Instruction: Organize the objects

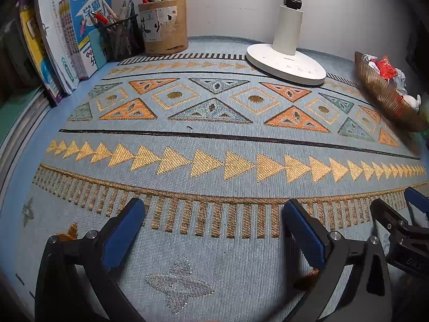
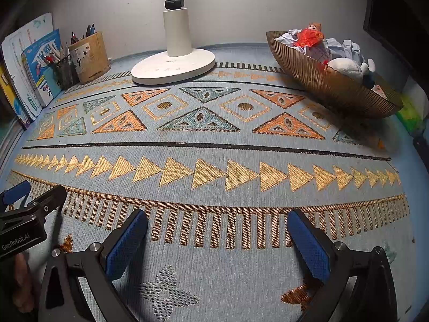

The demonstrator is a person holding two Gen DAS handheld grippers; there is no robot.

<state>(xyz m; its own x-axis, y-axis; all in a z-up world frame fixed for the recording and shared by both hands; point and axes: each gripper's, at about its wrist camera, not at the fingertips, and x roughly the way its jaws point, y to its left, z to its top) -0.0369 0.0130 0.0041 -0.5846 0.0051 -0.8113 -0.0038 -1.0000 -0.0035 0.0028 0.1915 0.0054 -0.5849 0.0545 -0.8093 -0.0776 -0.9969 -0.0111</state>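
Note:
My left gripper [image 1: 211, 209] is open and empty, low over the patterned blue cloth [image 1: 214, 139]. My right gripper [image 2: 218, 218] is open and empty beside it, over the same cloth [image 2: 214, 150]. The right gripper also shows at the right edge of the left wrist view [image 1: 396, 214]. A ribbed gold bowl [image 2: 329, 91] at the back right holds crumpled paper, a red doll [image 2: 309, 36] and a white plush toy [image 2: 346, 65]. Books [image 1: 77, 32] stand at the back left, next to a black mesh pen cup [image 1: 123, 37] and a wooden pen holder [image 1: 163, 26].
A white desk lamp's base [image 1: 285, 61] stands at the back centre against the wall; it also shows in the right wrist view [image 2: 174, 65]. The gold bowl [image 1: 386, 96] sits by the cloth's right edge. A dark monitor edge [image 2: 396, 13] is at far right.

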